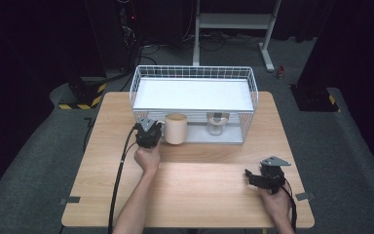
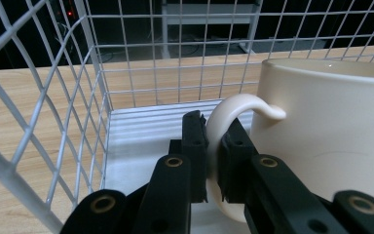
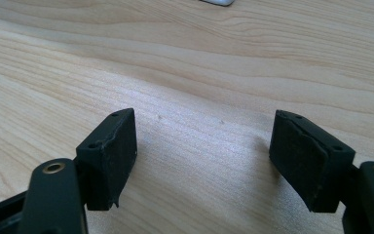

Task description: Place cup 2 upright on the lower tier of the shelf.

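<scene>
A cream mug (image 1: 177, 128) stands at the front of the white wire rack's (image 1: 195, 72) lower level. In the left gripper view the mug (image 2: 331, 136) is close on the right, and its curved handle (image 2: 233, 105) runs between the two black jaws. My left gripper (image 1: 148, 132) (image 2: 213, 146) is shut on that handle, both pads pressing it. Near the table's front right, my right gripper (image 1: 253, 178) (image 3: 202, 146) lies low over the wood. Its jaws stand apart with nothing between them.
A small clear glass jar (image 1: 215, 125) sits in the rack's lower level, right of the mug. A white shelf (image 1: 190, 95) covers the rack's top. The rack's wire side wall (image 2: 39, 97) is close on the left gripper's left. The wooden table (image 1: 199, 195) shows bare wood in front.
</scene>
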Available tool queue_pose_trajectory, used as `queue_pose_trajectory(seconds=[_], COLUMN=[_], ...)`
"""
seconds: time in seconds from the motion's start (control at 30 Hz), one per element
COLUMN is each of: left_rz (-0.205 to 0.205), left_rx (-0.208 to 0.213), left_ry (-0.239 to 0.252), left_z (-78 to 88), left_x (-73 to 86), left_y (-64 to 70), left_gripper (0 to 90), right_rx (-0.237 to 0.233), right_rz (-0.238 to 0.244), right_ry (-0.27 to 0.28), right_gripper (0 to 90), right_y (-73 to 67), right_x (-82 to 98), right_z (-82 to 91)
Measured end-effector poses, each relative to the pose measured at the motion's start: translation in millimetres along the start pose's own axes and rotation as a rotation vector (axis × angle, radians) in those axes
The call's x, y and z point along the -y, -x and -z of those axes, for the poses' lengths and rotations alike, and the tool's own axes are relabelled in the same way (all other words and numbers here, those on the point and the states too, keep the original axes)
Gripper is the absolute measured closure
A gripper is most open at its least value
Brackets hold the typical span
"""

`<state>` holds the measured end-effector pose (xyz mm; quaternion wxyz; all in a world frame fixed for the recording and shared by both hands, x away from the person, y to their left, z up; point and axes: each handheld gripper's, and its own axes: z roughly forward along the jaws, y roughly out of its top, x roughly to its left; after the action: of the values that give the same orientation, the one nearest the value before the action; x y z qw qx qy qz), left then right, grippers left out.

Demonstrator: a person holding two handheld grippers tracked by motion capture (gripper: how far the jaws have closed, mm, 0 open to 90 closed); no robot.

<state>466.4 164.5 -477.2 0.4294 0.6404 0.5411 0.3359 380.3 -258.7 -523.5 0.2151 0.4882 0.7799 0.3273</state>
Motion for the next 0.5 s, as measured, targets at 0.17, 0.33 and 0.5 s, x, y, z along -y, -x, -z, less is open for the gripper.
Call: queue_pose_trajectory(seconds=[0.17, 0.33, 0.5], left_rz=[-0.024, -0.021, -0.02], left_rx=[-0.01, -0.014, -0.012], left_ry=[-0.015, -0.011, -0.012], left_z=[-2.6, -3.9, -4.1], left_x=[3.0, 3.2, 3.6], left_y=[1.0, 1.5, 0.6], left_gripper=[83.2, 83.1, 83.0], right_rx=[-0.001, -0.003, -0.003], right_rz=[-0.002, 0.0, 0.0], right_ry=[-0.001, 0.001, 0.001], right_gripper=[25.7, 25.7, 25.7], right_y=[-0.3, -0.3, -0.3], right_x=[0.0, 0.1, 0.1], right_z=[0.1, 0.1, 0.1])
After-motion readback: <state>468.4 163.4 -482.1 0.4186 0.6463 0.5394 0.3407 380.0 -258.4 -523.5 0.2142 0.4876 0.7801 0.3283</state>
